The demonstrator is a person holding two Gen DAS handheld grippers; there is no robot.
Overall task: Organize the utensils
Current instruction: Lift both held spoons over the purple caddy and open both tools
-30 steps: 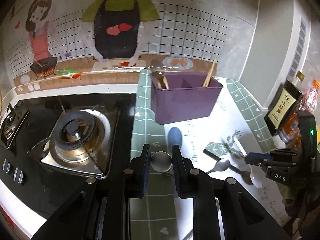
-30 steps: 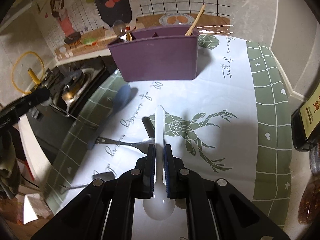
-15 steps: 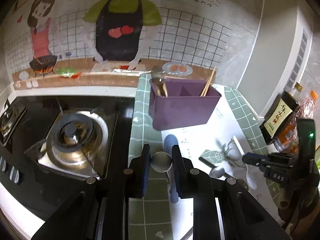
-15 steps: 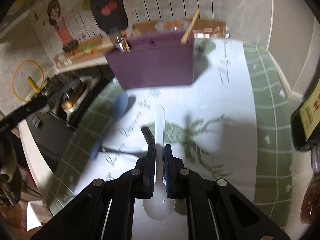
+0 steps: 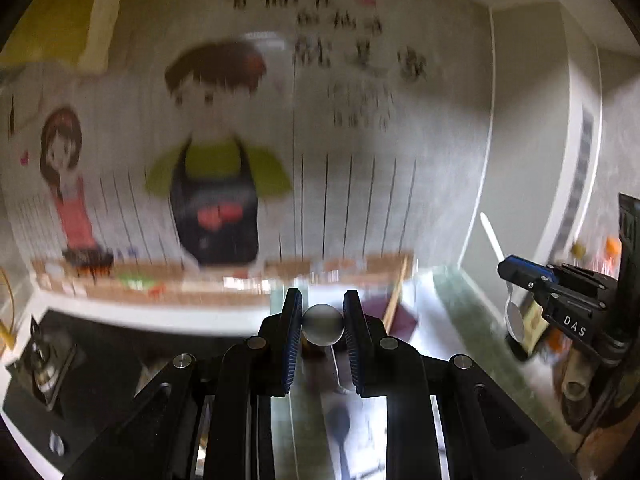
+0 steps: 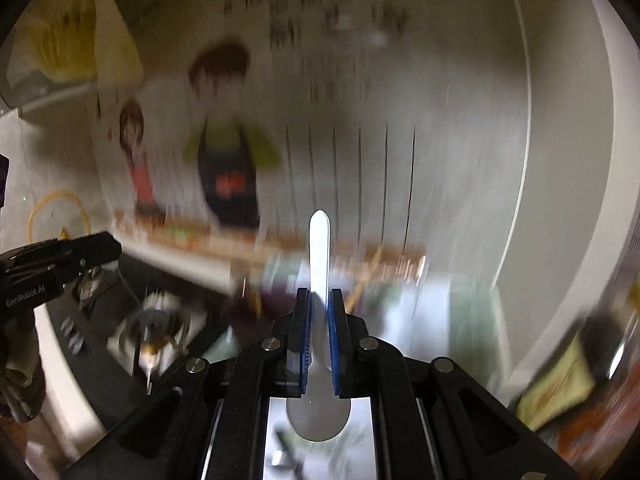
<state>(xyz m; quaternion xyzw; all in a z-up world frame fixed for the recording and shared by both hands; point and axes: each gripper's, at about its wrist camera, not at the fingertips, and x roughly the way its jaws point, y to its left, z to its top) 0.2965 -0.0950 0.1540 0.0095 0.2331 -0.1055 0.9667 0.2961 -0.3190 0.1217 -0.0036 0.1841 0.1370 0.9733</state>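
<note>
My left gripper [image 5: 322,310] is shut on the round bowl of a metal spoon [image 5: 322,327], held in the air above the counter. My right gripper [image 6: 318,316] is shut on a white spoon [image 6: 319,248]; its handle points forward and its bowl sits near the camera. From the left wrist view the right gripper [image 5: 520,274] hangs at the right with the white spoon [image 5: 493,240] standing up through it. The purple utensil box [image 5: 402,320] shows low and blurred behind the left fingers, a chopstick [image 5: 397,292] leaning in it. A blue spoon [image 5: 339,420] lies on the mat below.
The gas stove [image 5: 44,360] lies at the left, its burner [image 6: 154,324] below the left gripper [image 6: 60,260]. A cartoon-decorated tiled wall [image 5: 216,200] stands ahead. Bottles [image 6: 560,384] crowd the right edge of the green-and-white mat [image 5: 472,320].
Both grippers have risen off the mat, each carrying its spoon. The views have tilted up toward the wall, and the purple box has dropped low in both.
</note>
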